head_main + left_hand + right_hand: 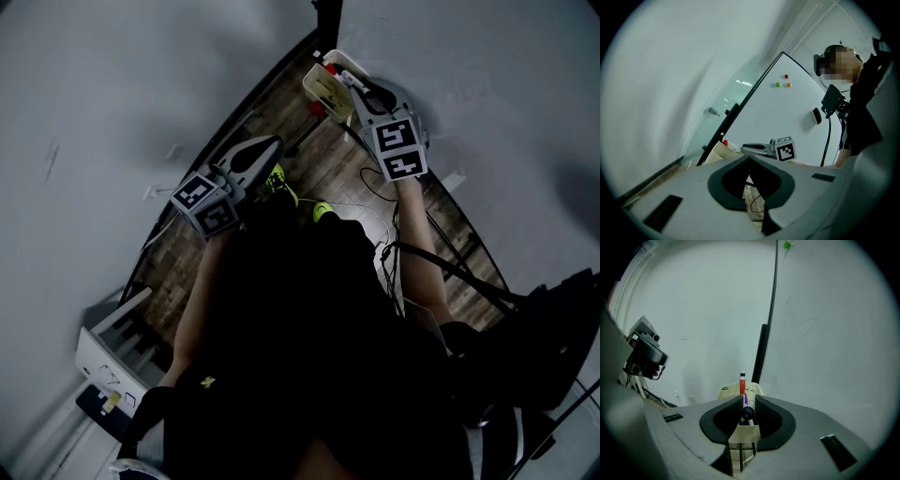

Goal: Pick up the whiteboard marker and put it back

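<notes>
Head view: steeply down past a dark-clad torso onto a brown wood-plank floor, a wedge between a matt grey wall and a smooth whiteboard. At the board's foot, a cream, boxy tray. Right gripper stretched out to it, jaw tips just over the rim, checkered cube back by the wrist. Left gripper lower, well apart from the tray, over bare planks. Neon-yellow shoes just beside it.

Left gripper view: left gripper in hard grey shell with black rubbery pads, tips pressed together, nothing between them. Beyond, right gripper lying level with its cube, next to the tray. On the glossy whiteboard, three small round magnets in red, green and orange, and a black oblong eraser. Thin black frame along the board's edge.

Right gripper view: right gripper clamped on the marker. Seen end-on: round dark cap end, pale barrel with a purple band running away between the ribbed pads. Just over the tray, not yet in it. A red marker upright in the tray beyond, black-and-white at its top. Straight black frame rising behind, against the plain whiteboard
</notes>
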Tool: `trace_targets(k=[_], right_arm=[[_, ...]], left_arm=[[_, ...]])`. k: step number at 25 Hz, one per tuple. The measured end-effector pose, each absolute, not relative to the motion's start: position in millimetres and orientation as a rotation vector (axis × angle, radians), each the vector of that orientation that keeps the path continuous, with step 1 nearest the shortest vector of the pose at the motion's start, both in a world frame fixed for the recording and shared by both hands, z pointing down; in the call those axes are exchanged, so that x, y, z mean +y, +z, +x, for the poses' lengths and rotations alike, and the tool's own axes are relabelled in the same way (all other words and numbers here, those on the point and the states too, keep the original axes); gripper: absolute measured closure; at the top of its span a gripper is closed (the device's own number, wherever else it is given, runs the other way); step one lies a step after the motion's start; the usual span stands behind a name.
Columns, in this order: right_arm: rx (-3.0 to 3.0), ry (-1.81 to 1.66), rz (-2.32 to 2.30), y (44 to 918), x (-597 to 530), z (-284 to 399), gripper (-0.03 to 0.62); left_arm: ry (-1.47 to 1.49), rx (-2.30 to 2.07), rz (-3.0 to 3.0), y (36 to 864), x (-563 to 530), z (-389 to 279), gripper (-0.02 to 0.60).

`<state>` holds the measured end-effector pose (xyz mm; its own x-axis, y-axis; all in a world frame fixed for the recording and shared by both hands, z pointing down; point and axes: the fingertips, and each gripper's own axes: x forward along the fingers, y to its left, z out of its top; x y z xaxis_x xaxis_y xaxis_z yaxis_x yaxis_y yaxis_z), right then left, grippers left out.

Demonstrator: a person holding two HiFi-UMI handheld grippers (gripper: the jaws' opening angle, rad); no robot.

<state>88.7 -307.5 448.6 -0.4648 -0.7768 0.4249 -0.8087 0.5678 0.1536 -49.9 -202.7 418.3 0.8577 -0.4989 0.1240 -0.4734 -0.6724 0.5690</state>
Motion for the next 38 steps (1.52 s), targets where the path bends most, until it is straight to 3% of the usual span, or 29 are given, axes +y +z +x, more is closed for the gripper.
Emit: trace_targets(k=[28, 34, 38], right_arm=[[-2.454, 0.070, 1.333, 410.4, -246.9, 111.7, 0.479], [-2.460, 0.120, 1.329, 417.2, -223.0, 109.3, 0.503], [-2.432, 0.111, 1.334, 418.3, -205.5, 101.2, 0.572]], left_arm=[[-0.045, -0.675, 2.468, 398.5, -163.6, -22.0, 0.584], [-0.048, -0.645, 2.470, 401.7, -152.2, -20.4, 0.584], [-0.070, -0.613, 2.480, 399.0, -140.4, -24.2, 0.584]])
